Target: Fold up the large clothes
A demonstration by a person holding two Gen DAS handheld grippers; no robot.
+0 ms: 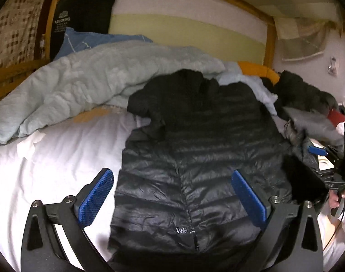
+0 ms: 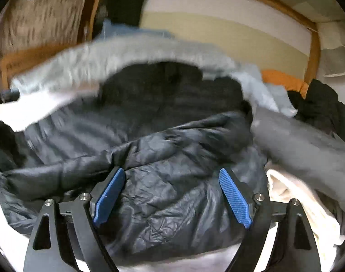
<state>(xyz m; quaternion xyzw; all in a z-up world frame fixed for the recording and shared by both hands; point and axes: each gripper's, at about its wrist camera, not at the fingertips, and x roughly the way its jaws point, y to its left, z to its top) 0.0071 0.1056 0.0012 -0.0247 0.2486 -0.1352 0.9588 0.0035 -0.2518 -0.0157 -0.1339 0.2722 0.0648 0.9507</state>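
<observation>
Lying flat on the white bed sheet (image 1: 47,158), zipper side up: the black puffy jacket (image 1: 195,149), long way running from the near hem up to the collar by the pale blue blanket (image 1: 93,79).

Left of the jacket's zipper: left hand-held gripper (image 1: 172,195), tipped down over the hem, jaws spread as wide as they go, nothing between the pads. One pad (image 1: 95,199) over the sheet just past the jacket's left edge, the other over the jacket itself.

Right of the zipper: right hand-held gripper (image 2: 172,195), also tipped down, jaws wide and empty, hanging over the crumpled right side of the jacket (image 2: 172,158), sleeve folded across. Picture blurry there.

Probably next: grab the hem, fold toward the collar. Both equally near.
</observation>
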